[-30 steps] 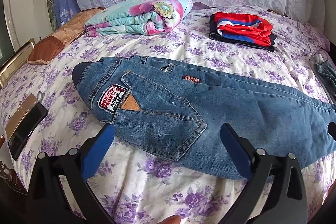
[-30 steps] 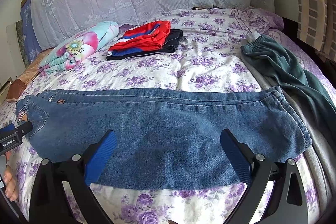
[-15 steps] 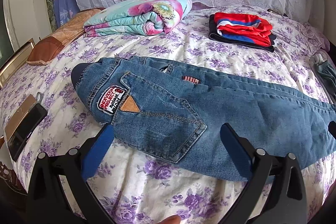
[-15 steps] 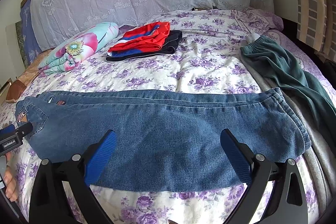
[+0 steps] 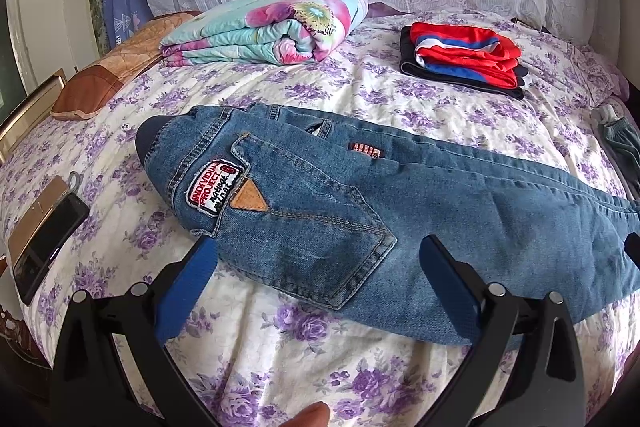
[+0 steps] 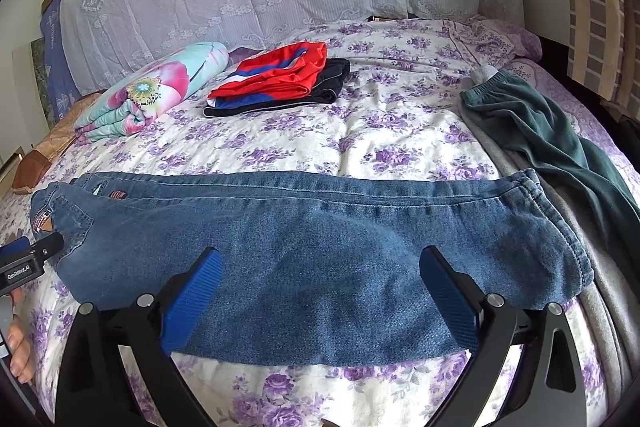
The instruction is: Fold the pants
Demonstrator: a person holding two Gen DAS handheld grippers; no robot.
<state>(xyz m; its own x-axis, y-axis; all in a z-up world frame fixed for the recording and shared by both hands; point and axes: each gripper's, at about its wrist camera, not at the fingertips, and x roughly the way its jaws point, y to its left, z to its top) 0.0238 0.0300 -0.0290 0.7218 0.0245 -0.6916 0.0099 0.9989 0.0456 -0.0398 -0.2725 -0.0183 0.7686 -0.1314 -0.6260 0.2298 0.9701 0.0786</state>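
**Jeans laid out, both tongs poised over them**

The jeans lie flat across the bed, already doubled lengthwise, waistband ahead of the left gripper, leg hems just right of the right gripper. Both tongs stand wide and hold nothing. I judge the crosswise fold is next: each must close on its end of the denim. Beyond lie a folded red stack and green trousers.
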